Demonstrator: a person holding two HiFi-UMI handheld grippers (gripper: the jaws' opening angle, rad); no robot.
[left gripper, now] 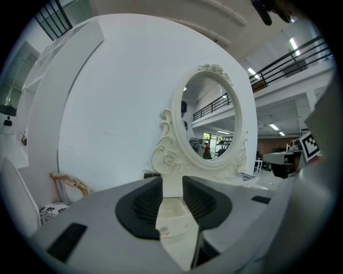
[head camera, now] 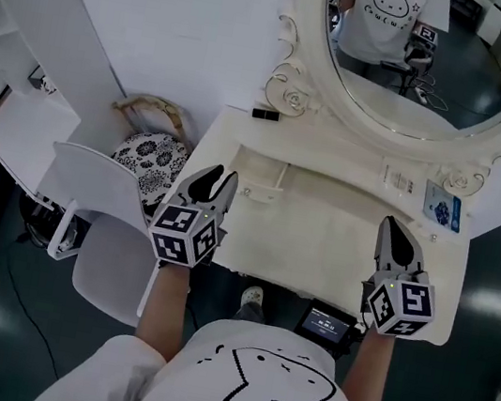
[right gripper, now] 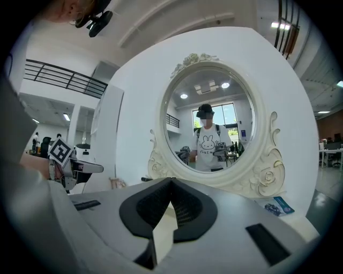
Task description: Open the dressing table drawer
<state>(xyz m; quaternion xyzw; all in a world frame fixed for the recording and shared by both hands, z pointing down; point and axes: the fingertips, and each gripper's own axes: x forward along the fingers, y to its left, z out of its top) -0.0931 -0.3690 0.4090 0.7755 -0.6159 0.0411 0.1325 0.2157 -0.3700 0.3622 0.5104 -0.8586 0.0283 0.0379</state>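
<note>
Left tongs (head camera: 219,180) slightly apart, framing the cream drawer (left gripper: 174,214) and its small crystal knob (left gripper: 163,231), unclamped. Right tongs (head camera: 392,226) closed, empty, over the cream counter (head camera: 318,249). I expect the pads to slip off the tiny knob; a skewed pull could jam the drawer.

The cream counter (head camera: 319,244) carries an oval mirror (head camera: 426,62) beyond the right tool (head camera: 391,226), with a blue card (head camera: 441,209) ahead-right of that tool.

Even, cool indoor light.
Ceiling lamps (left gripper: 293,43) glare overhead; gripper views curve and darken toward their rims, jaws softly blurred up close.
</note>
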